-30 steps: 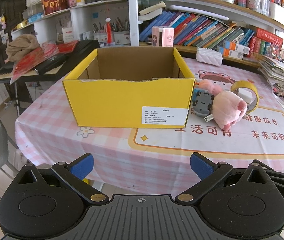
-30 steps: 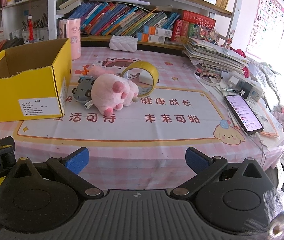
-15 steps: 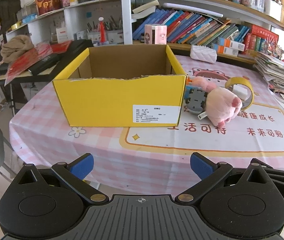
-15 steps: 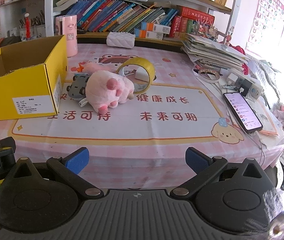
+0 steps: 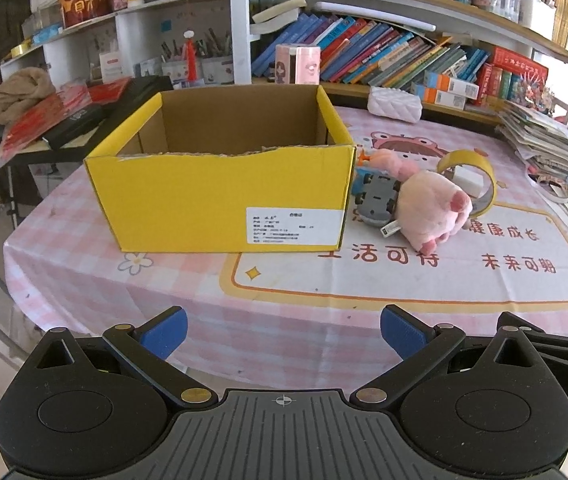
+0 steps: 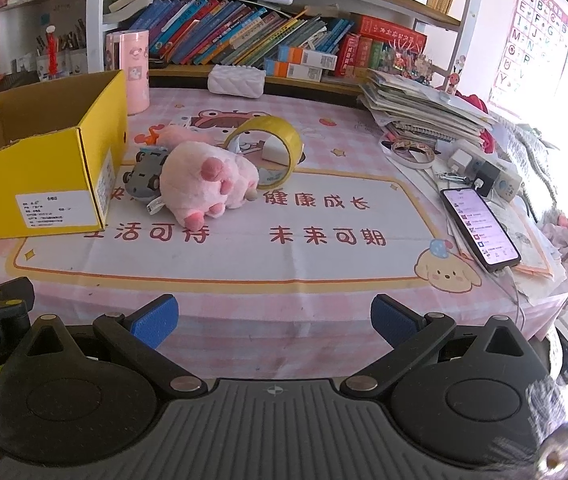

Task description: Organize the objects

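Left wrist view. The left gripper (image 5: 284, 332) is held at the near edge of the table (image 5: 324, 320), its blue-padded fingers (image 5: 163, 330) spread wide with nothing between them. A yellow cardboard box (image 5: 219, 200), open at the top, stands on the pink checked cloth far ahead of the gripper, slightly left of centre; its white label faces the camera and no contents show inside. Just right of the box lies a pink plush toy (image 5: 432, 208) on its side, with a grey toy car (image 5: 378, 200) touching it on the box side. A roll of yellow tape (image 5: 470, 176) stands on edge at the far right of the plush, and a small white block (image 5: 468, 179) shows through its ring. All of these lie well apart from the fingers. A bookshelf (image 5: 384, 52) fills the far wall.

Right wrist view. The right gripper (image 6: 273, 320) is likewise at the near table edge, fingers (image 6: 394, 320) wide apart and empty. The plush toy (image 6: 203, 184) lies far ahead and left of centre, the grey car (image 6: 145, 176) touching it on the left, the box (image 6: 43, 172) further left, the tape roll (image 6: 271, 140) just behind the plush. A lit phone (image 6: 478, 228) lies at right, near a stack of papers (image 6: 424, 112) and a power strip (image 6: 488, 174).
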`<state>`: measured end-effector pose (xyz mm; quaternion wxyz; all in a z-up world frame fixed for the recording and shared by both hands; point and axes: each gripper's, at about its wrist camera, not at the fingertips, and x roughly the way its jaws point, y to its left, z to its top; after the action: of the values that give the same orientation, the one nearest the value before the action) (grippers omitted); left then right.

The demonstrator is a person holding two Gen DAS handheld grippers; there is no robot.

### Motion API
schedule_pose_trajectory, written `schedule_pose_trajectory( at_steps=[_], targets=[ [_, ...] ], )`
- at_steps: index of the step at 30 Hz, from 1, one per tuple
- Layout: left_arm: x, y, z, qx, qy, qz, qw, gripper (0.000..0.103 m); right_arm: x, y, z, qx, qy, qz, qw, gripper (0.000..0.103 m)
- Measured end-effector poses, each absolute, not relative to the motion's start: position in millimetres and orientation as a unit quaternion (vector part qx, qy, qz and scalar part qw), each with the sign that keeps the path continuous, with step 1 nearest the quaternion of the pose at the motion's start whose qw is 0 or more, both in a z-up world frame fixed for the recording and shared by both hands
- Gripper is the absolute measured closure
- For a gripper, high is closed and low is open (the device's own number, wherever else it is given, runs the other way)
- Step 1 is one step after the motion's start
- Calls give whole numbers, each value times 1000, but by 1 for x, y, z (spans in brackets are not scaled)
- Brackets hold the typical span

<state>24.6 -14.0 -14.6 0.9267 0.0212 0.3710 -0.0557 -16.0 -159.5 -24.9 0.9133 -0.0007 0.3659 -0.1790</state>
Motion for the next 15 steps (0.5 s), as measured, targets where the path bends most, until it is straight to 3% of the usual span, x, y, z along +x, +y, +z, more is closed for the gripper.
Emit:
schedule_pose_trajectory(
  at_steps=[15],
  targets=[
    [41,-29,-18,24,371,-63,926,0,4,-177,-25,-1,366,-172,914,0]
  ],
)
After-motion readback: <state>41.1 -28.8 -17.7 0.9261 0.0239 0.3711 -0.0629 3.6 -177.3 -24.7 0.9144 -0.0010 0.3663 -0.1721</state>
